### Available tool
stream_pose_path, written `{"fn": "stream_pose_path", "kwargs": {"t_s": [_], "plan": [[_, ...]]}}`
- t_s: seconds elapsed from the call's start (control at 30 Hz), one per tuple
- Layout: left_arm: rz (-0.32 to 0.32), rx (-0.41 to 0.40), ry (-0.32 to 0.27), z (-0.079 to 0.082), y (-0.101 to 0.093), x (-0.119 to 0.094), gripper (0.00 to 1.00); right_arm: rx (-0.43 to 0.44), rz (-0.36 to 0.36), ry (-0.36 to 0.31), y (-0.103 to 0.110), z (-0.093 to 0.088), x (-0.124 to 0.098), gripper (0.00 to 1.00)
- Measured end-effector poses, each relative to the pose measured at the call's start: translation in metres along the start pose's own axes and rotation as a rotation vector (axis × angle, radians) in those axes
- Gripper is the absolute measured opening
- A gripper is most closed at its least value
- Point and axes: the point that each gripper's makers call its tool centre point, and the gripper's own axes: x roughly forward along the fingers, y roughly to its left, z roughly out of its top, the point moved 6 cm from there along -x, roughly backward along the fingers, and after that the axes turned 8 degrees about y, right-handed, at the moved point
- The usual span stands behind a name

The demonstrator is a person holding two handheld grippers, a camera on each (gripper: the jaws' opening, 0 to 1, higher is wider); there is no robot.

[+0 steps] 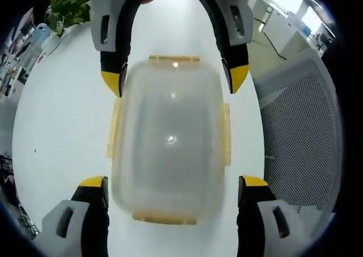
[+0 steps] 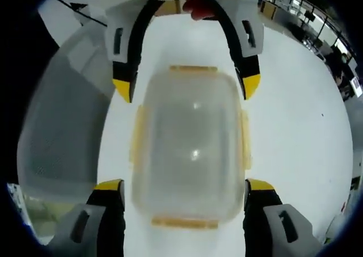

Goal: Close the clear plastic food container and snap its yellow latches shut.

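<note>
The left gripper (image 1: pixel 173 189) stands with its yellow-tipped jaws spread wide, one on each side of the near end of the clear plastic food container (image 1: pixel 170 140), with a slim gap of white table (image 1: pixel 62 132) showing between each tip and the container's walls. The right gripper (image 2: pixel 184 192) is likewise spread apart, straddling the opposite end of the container, and it enters the left gripper view from the top with its tips beside the far corners. The container lies flat on the table between the two tools, lid on, and nothing can be made out inside through its cloudy plastic. Its yellow latches (image 1: pixel 226 135) run along all four sides. Bare table lies open to either side; a grey mesh chair back (image 1: pixel 306 138) stands just past the table's edge.
</note>
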Motion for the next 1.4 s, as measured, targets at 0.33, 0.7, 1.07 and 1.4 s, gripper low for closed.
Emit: {"fn": "stream_pose_path", "kwargs": {"t_s": [0.33,0.7,1.07,1.4], "plan": [[0.015,0.008,0.019,0.0003,0.0006,0.0078,0.93,-0.003,-0.015,0.01,-0.0019,0.0,0.0011,0.84],[0.023,-0.011,-0.009,-0.0009,0.0054,0.0086,0.85,0.001,-0.01,-0.022,-0.0039,-0.0019,0.0026,0.82],[0.022,-0.016,0.009,-0.0009,0.0056,0.0102,0.85,0.004,-0.024,-0.017,-0.0026,-0.0006,0.003,0.82],[0.027,-0.016,0.022,-0.0005,0.0047,0.0103,0.86,0.005,-0.021,-0.03,-0.0028,-0.0009,0.0034,0.83]]}}
